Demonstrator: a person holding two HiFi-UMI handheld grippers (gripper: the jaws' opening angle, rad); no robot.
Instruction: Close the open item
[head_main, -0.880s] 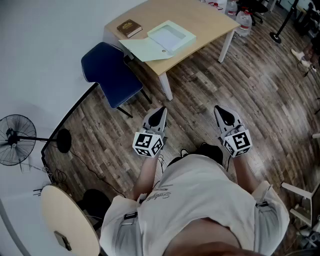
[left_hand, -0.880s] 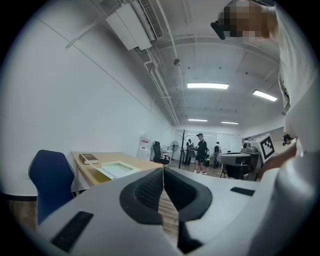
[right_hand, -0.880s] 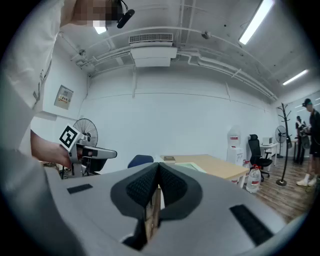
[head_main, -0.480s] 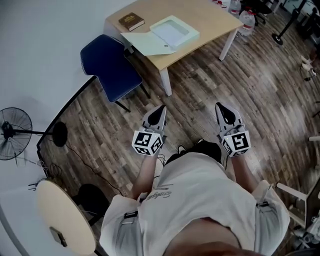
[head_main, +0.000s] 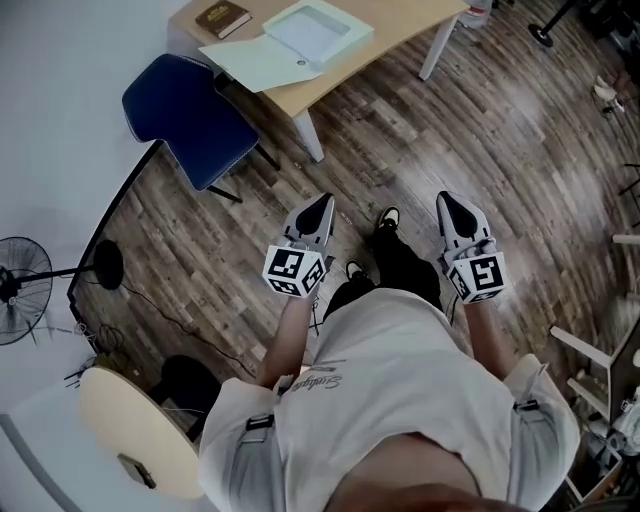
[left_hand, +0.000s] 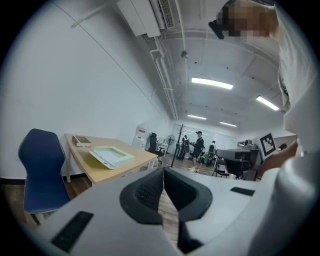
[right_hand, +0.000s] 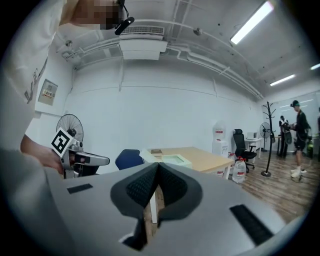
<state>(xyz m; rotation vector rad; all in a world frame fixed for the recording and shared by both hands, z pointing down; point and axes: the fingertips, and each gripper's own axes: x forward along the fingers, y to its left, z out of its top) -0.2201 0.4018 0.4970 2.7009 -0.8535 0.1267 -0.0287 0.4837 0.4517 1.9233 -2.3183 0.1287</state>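
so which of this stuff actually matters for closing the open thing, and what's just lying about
For the job: the pale green box, lying open on the table; the left gripper and right gripper, both shut and empty.

Just lying about: brown book, blue chair, standing fan.

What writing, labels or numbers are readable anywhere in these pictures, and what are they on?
No text here can be read.
Shirt: cursive print, too blurred to read.
Brown book: cover print too small.
Wall panel: print too small.
Red-and-white sign: too small.
Marker cubes: black-and-white square patterns only, no words.
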